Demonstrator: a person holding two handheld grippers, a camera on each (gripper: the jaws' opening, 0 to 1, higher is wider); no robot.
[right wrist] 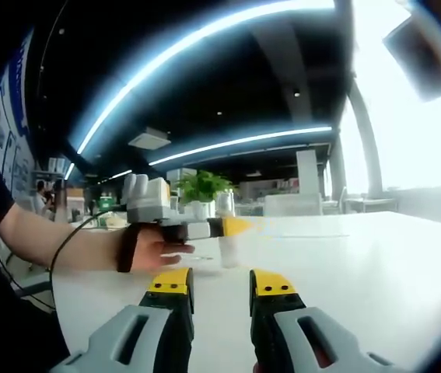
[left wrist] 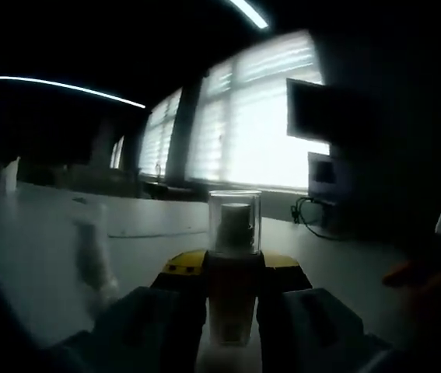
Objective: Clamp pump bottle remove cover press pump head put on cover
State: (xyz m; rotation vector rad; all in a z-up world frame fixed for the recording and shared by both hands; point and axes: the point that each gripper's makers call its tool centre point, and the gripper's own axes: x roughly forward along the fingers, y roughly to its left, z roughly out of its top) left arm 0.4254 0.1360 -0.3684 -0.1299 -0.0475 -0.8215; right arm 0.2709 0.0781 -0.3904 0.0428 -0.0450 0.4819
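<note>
1. Table (right wrist: 376, 264): a broad white top that bears the work; a window wall (left wrist: 259, 116) glares behind it in the left gripper view, leaving the near things dim.
2. Person's hand (right wrist: 154, 249): seen in the right gripper view, it carries the left gripper (right wrist: 224, 227), which reaches in from the left to the bottle.
3. Right gripper (right wrist: 222, 287): it hangs low over the table, well apart from the bottle, its yellow-tipped jaws parted with nothing between them.
4. Left gripper, own view (left wrist: 232, 299): the jaws stand narrow, closed against the body of the pump bottle.
5. Pump bottle (left wrist: 230, 307): upright on the table, clamped at mid-body. It is probably light, stiff plastic and smooth, so it may tip or slip unless held firmly.
6. Cover (left wrist: 234, 221): a clear cap that sits over the pump head (left wrist: 234, 217), not yet removed. It looks thin and slick; the best hold is likely across its straight side walls, lifting straight up.
</note>
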